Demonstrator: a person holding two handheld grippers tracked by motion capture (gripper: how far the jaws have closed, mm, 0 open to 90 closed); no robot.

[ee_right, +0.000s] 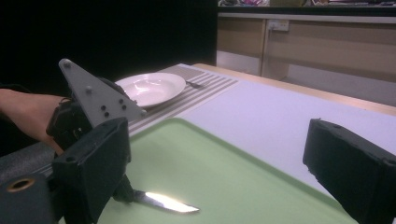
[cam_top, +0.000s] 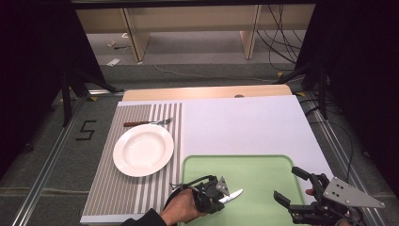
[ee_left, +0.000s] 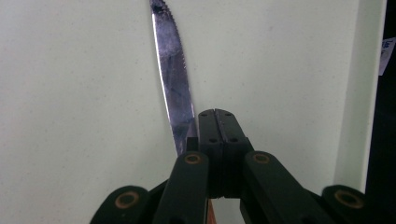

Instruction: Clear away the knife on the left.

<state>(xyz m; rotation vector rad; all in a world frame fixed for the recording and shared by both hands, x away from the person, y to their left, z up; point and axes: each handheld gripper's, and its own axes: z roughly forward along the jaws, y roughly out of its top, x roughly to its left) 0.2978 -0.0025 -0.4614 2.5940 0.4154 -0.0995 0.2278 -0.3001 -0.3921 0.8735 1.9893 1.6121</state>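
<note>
While the knife is only pinched near its handle end, most of what could go wrong comes from that narrow hold.

Left hand-held gripper (cam_top: 221,194): pressed together on the knife (cam_top: 233,196); in the left gripper view the jaws meet tight beside the blade's base, with a sliver of brown handle below them.

Knife position: over the near left part of the green tray (cam_top: 282,162), blade pointing right toward the other gripper; in the right gripper view the tip sits very low over the tray, and I cannot tell whether it touches.

Right hand-held gripper (cam_top: 289,186): spread wide, holding nothing, at the tray's near right corner.

Place setting: white plate (cam_top: 143,149) on the striped mat (cam_top: 106,188), fork (cam_top: 148,123) lying just beyond the plate, both well apart from the knife.

Bench (cam_top: 244,122): bare white surface between tray and mat.

Risk, swing: the blade reaches far past the jaws, so its weight could make it pivot in the grip and droop.

Risk, slip: the jaws seem to bear on smooth metal at one side, so a quick move could let the knife slide out onto the tray.

Risk, snag: a low carry toward the mat could catch the tip on the tray's raised rim.

Risk, collision: setting it down too near the plate could knock the rim or shift the mat.

Risk, other gripper: the blade points at the open jaws, so moving right would bring them together.
</note>
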